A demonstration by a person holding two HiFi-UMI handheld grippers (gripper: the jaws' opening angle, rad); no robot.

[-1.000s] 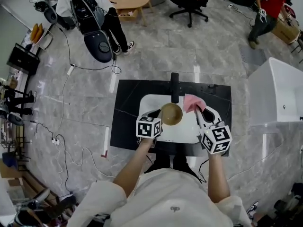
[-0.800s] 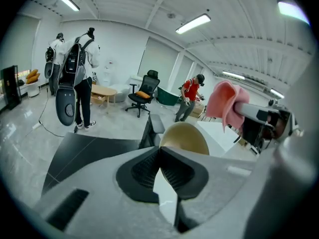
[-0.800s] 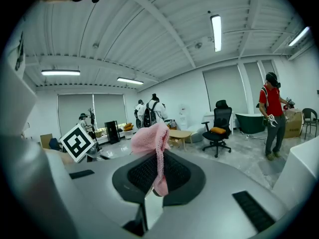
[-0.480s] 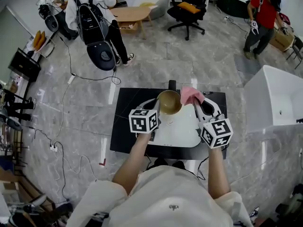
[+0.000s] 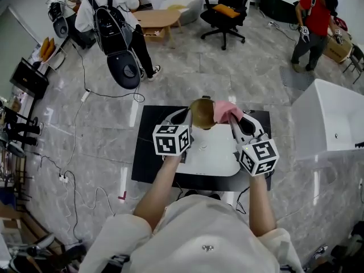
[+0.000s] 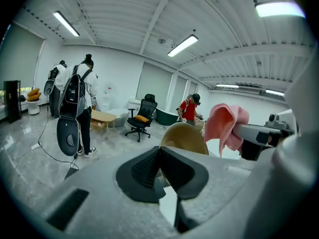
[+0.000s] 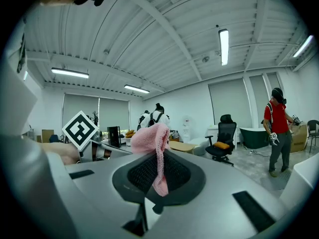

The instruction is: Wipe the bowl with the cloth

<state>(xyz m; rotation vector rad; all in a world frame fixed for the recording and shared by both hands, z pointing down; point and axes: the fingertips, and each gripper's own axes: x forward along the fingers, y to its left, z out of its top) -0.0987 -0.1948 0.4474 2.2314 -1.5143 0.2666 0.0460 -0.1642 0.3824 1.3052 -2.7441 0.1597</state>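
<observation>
A tan bowl (image 5: 202, 113) hangs in the air above the white table (image 5: 213, 155), tipped on its side, with my left gripper (image 5: 186, 118) shut on its rim. In the left gripper view the bowl (image 6: 183, 137) rises just beyond the shut jaws. My right gripper (image 5: 232, 117) is shut on a pink cloth (image 5: 224, 111), which bunches right beside the bowl. In the right gripper view the cloth (image 7: 156, 142) sticks up from between the jaws and droops down in front of them. In the left gripper view the cloth (image 6: 224, 127) hangs from the right gripper at the right.
The white table sits on a black mat (image 5: 149, 147). A person with a large black backpack (image 5: 116, 33) stands beyond it on the grey floor. An office chair (image 5: 227, 4) and a person in red (image 5: 313, 21) are farther back. A white tub (image 5: 333, 118) stands at the right.
Both grippers have risen from the table, carrying the bowl and the cloth up. The bowl has tipped from upright onto its side, and the cloth now sits close against it.
</observation>
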